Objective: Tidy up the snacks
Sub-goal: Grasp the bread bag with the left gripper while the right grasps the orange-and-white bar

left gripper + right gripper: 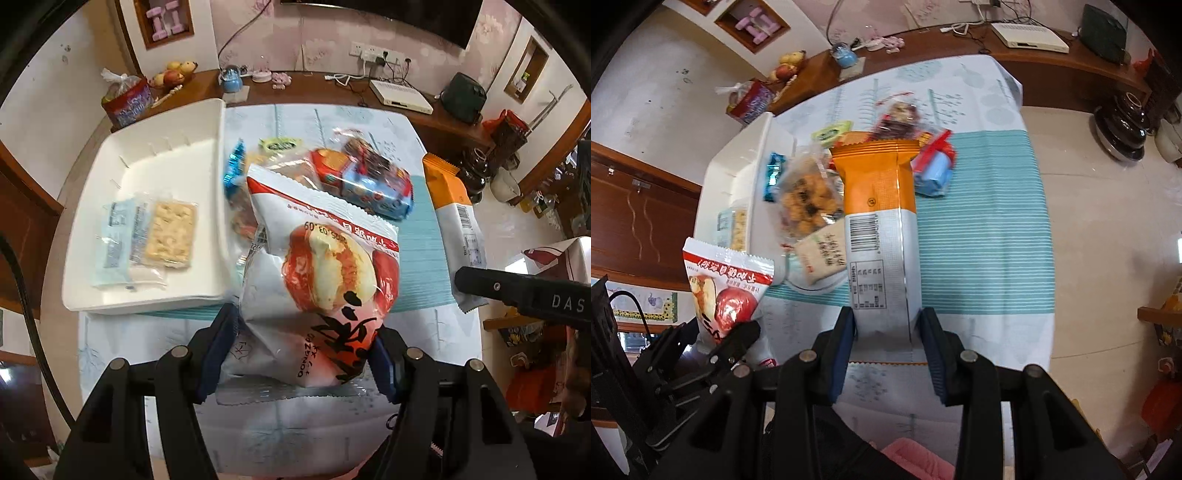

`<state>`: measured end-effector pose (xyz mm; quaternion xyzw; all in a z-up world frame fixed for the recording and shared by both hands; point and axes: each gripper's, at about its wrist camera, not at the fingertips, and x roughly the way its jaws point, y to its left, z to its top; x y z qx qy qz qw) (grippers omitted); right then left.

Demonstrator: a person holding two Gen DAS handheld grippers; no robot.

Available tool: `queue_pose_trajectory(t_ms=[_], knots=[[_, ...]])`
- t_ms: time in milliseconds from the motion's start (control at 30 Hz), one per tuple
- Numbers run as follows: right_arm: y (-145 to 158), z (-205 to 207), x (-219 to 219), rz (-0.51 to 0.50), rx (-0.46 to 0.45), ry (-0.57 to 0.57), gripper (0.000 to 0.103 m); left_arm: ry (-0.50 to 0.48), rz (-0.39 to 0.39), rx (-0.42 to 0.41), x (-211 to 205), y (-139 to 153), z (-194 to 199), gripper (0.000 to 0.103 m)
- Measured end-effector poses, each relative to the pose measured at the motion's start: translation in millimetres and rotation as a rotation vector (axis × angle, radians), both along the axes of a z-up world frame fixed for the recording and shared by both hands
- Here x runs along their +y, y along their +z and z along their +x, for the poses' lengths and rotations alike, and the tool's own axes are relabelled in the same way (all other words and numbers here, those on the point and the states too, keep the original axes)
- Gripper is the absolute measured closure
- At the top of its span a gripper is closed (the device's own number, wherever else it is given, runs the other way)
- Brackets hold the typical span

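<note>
My left gripper [303, 354] clamped the red-and-white bun bag [325, 266], right gripper [888, 343] clamped the orange-and-white packet [879, 229]; both lifted, long axes pointing away. White tray [147, 295] lay left, nearer my left hand.

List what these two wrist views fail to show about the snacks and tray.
- White tray, right wrist view: interior mostly hidden by its own wall.
- Snack pile, left wrist view: covered by the red-and-white bag in the left tongs.
- Orange packet, right wrist view: only its back visible.
</note>
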<state>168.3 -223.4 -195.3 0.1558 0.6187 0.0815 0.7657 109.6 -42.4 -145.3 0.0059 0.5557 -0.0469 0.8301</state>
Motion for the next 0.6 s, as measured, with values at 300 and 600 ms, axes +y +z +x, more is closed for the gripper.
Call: queue_pose_trajectory(t_ms=[300, 600], knots=[[15.5, 1.1, 57.2, 0.031, -0.041, -0.002, 0.066, -0.008, -0.012, -0.065, 63.8, 25.1, 6.6, 0.038], [22.1, 7.2, 121.2, 0.073, -0.079, 0.025, 0.066, -0.018, -0.036, -0.138, 127.3, 44.7, 12.5, 0.038]])
